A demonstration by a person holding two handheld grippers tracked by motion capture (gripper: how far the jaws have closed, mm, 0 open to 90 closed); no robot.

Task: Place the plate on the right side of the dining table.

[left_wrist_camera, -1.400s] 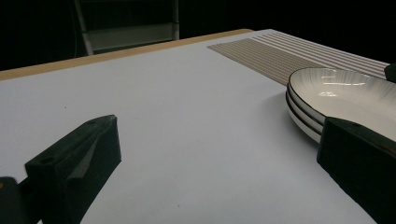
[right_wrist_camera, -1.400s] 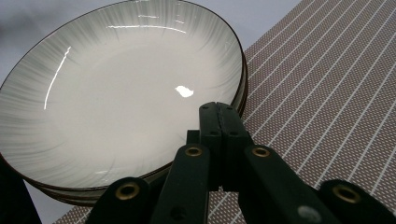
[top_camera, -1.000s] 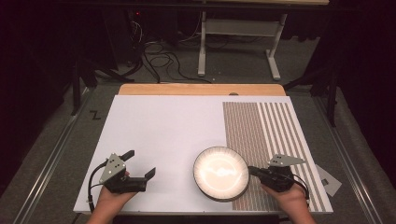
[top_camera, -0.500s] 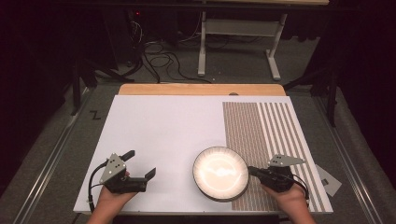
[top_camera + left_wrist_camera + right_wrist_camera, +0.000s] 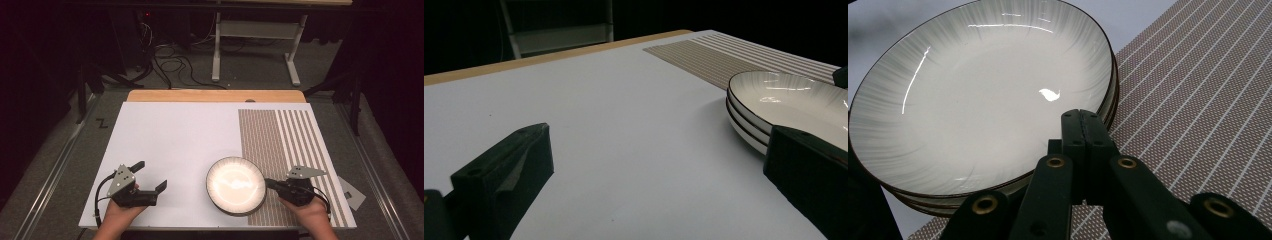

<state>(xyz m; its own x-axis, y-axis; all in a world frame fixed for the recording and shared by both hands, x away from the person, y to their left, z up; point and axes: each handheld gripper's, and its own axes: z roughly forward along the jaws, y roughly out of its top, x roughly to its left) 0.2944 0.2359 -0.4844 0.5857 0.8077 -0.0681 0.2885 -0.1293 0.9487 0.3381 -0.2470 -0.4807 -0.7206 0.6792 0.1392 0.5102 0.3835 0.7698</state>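
A stack of white plates (image 5: 236, 185) with dark rims sits near the front edge of the white board (image 5: 175, 140), partly on the brown striped mat (image 5: 280, 145). My right gripper (image 5: 268, 183) is shut, and its tips reach over the stack's right rim. In the right gripper view the closed jaws (image 5: 1082, 120) lie over the near rim of the top plate (image 5: 983, 95); nothing shows between them. My left gripper (image 5: 149, 175) stands open on the board left of the stack, holding nothing. In the left gripper view the gripper (image 5: 656, 175) frames bare board, with the plates (image 5: 794, 100) at right.
A wooden strip (image 5: 215, 96) borders the board's far edge. Behind it are floor cables (image 5: 170, 60) and a metal desk frame (image 5: 255, 30). A small grey plate (image 5: 352, 192) lies on the floor right of the board. Metal rails run along both sides.
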